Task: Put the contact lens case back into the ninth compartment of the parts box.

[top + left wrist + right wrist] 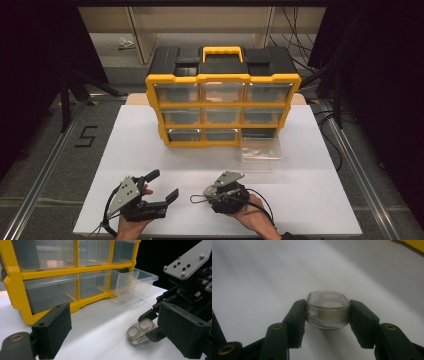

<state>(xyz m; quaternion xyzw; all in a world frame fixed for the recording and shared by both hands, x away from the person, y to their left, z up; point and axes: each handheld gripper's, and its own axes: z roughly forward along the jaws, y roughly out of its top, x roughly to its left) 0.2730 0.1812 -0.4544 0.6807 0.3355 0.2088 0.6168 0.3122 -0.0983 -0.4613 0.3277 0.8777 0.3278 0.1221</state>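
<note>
Right gripper (327, 322) clamped on clear contact-lens case (327, 312) near table's (150, 150) front edge; left gripper (162, 186) spread wide, holding nothing.

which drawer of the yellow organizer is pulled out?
The bottom-right clear plastic drawer: it sits out on the white table in front of its empty dark slot in the yellow-and-black organizer cabinet. The other eight are seated in the frame.

The table (150, 150) is viewed from above, facing twelve o'clock. From the gripper views, close and low, the same tabletop is seen; the yellow organiser (50, 275) is shared.
</note>
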